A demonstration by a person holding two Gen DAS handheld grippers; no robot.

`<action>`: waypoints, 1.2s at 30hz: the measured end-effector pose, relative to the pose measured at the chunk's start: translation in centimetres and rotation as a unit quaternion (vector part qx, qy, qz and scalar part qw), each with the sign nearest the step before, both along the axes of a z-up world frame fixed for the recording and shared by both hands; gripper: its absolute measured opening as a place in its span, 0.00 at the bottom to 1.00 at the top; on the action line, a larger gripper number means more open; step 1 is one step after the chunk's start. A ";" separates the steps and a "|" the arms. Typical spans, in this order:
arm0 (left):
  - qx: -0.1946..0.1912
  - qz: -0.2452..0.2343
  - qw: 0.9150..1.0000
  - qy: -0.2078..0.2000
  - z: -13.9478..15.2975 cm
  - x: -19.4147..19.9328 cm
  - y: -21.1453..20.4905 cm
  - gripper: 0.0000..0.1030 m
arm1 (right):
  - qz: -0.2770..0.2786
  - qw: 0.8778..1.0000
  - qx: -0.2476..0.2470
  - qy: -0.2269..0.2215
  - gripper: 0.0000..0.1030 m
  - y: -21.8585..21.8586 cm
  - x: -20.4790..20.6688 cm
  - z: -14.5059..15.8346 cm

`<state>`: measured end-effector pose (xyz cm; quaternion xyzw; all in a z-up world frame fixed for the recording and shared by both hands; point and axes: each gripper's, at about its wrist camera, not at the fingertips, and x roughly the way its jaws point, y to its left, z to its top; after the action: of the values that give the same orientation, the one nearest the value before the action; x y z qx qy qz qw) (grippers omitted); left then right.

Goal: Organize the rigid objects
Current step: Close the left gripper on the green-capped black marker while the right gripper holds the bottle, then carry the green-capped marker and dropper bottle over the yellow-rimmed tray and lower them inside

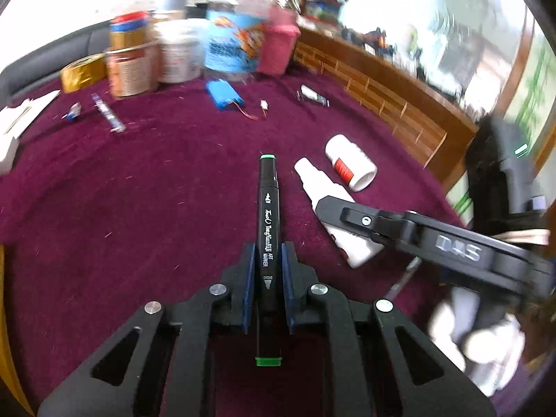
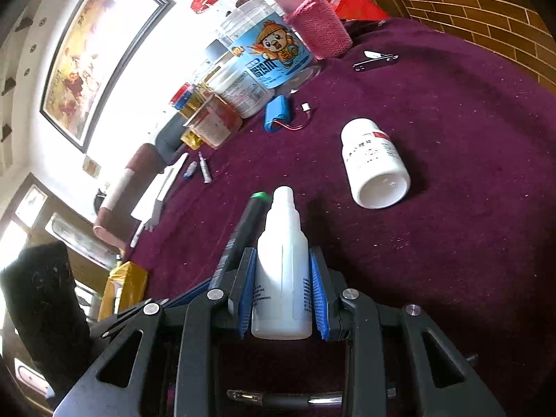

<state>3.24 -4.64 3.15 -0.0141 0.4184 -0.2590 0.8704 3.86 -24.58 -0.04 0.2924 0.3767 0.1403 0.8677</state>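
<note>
2 items are in hand: the left gripper (image 1: 267,271) has its jaws nearly closed around a black art marker (image 1: 267,215), and the right gripper (image 2: 282,288) has its jaws pressed on a white squeeze bottle (image 2: 282,271), both low over the maroon table (image 1: 139,208). Most sorting looks undone, w/ a white pill bottle (image 2: 375,163), blue battery pack (image 2: 276,113) & small bits lying loose. Whether either item is lifted can't be told; the left view's far clutter is blurred, no target spot visible.
</note>
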 end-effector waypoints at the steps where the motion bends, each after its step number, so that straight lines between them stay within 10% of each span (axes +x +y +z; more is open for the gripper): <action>1: -0.015 0.007 1.000 -0.003 0.7 -0.7 1.1 0.11 | 0.001 1.000 0.005 -0.001 0.25 -0.1 0.0 0.0; 10: -0.112 0.089 0.989 -0.026 6.1 -9.7 14.7 0.12 | -0.005 1.000 0.006 -0.010 0.25 -0.1 -0.3 0.1; 19: -0.099 0.256 0.961 -0.019 3.7 -14.5 29.1 0.12 | 0.015 0.999 0.035 0.003 0.25 1.3 -1.8 1.7; 30: -0.149 0.292 0.942 0.064 -2.6 -12.5 32.4 0.12 | 0.185 0.980 0.070 0.012 0.26 16.1 -5.8 5.3; 36: -0.161 0.294 0.942 0.034 -1.2 -14.4 33.6 0.18 | 0.277 0.959 0.046 0.042 0.26 26.4 -6.5 4.7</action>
<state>-11.19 28.92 1.92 -0.2849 0.3783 -0.0552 0.8790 -2.60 1.82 4.61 0.2224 0.4718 0.3798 0.7640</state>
